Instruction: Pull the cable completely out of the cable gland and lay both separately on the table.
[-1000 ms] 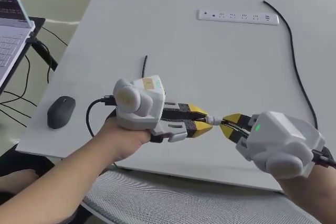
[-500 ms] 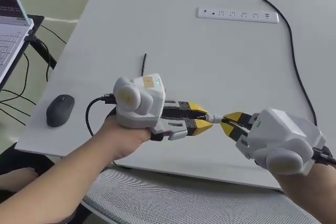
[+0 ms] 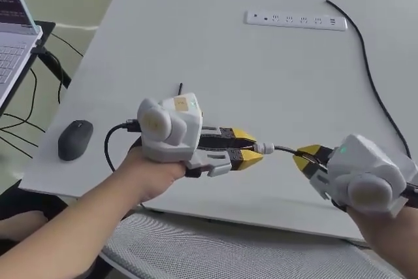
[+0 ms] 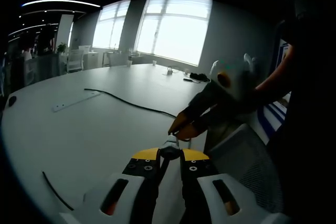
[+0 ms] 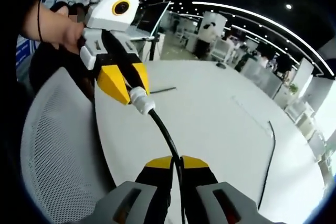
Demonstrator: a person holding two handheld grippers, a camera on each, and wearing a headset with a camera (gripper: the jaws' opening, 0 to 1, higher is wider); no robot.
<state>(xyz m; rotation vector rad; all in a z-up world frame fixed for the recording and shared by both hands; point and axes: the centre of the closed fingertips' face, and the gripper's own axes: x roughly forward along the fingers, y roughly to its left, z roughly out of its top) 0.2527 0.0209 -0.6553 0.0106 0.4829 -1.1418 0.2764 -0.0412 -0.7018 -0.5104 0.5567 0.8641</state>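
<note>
Fingers [image 3: 240, 137] of the left gripper [image 3: 256, 148] clamp the gland [image 3: 264, 149]; the right gripper [image 3: 299, 157] pinches the cable [image 3: 284, 151], which may slip if jerked.

**White, yellow and black**

I see white bodies and yellow-and-black jaws on both the left gripper [image 3: 251, 151] and the right gripper [image 3: 305, 157]. A tiny green light [image 3: 340, 150] glows on the right one. The cable gland [image 3: 264, 149] is white. The cable [image 3: 282, 151] is black. The table [image 3: 196, 44] is plain pale grey-white. The power strip [image 3: 295, 20] is white and the long cord [image 3: 368, 73] is black. The mouse [image 3: 74, 139] is dark grey. The chair [image 3: 196, 249] is grey mesh, dotted with little holes.
</note>
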